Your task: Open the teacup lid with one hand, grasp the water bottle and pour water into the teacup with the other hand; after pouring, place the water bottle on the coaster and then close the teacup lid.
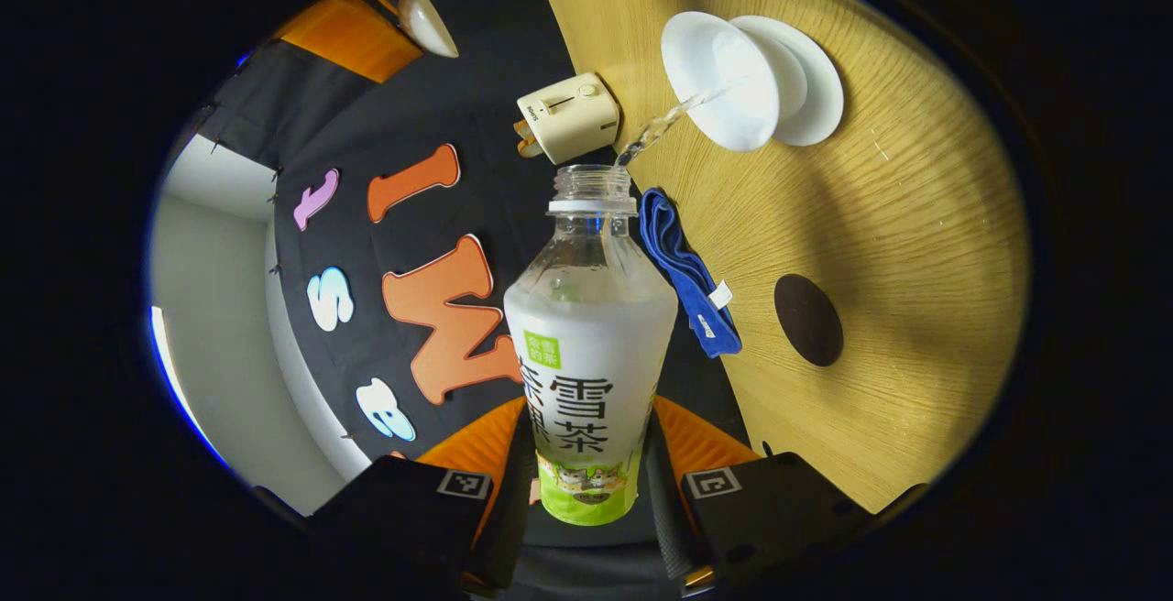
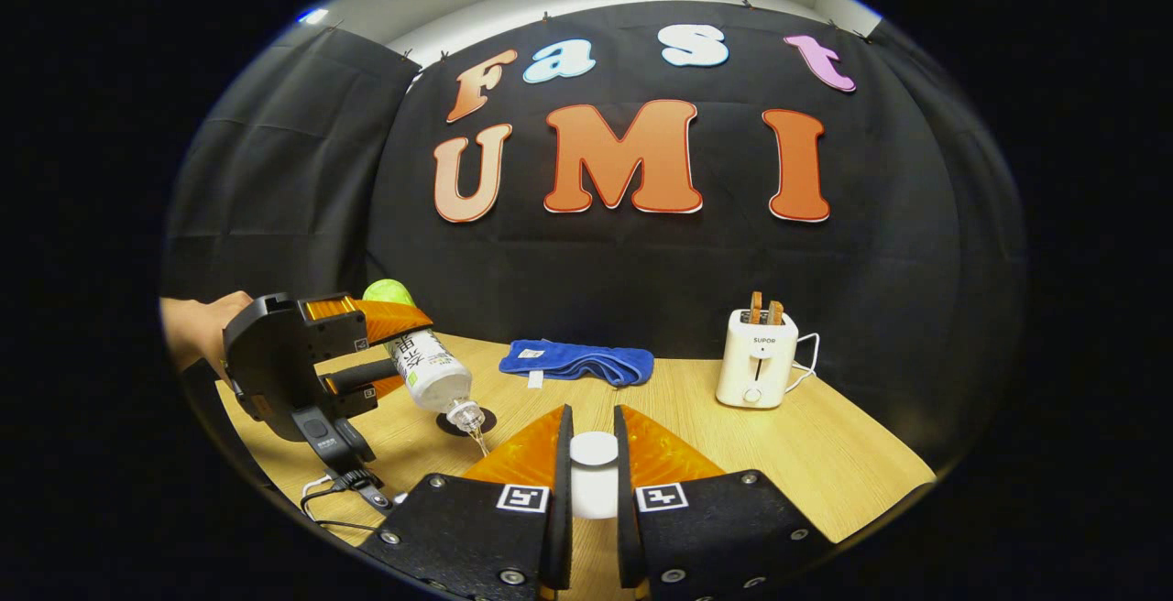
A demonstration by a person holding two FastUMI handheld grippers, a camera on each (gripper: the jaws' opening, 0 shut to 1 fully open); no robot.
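Right tool point(image 2: 593, 473) clamped on white lid point(image 2: 594, 448), left tool point(image 2: 380, 344) tipping bottle point(image 2: 431, 372), water falling, blue cloth point(image 2: 577, 361) and toaster point(image 2: 757, 358) on desk point(image 2: 825, 454)

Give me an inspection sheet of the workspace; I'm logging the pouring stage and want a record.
Surface: wooden table, no spill seen.
Job's things: water bottle tilted, stream falling into the open teacup on its saucer; lid lifted off; dark coaster bare.
Clutter: blue cloth; toaster.
Grippers: left tongs shut on the bottle; right tongs shut on the lid.
Cables: toaster cord; wire beneath the left gripper.
Surroundings: black cloth wall.
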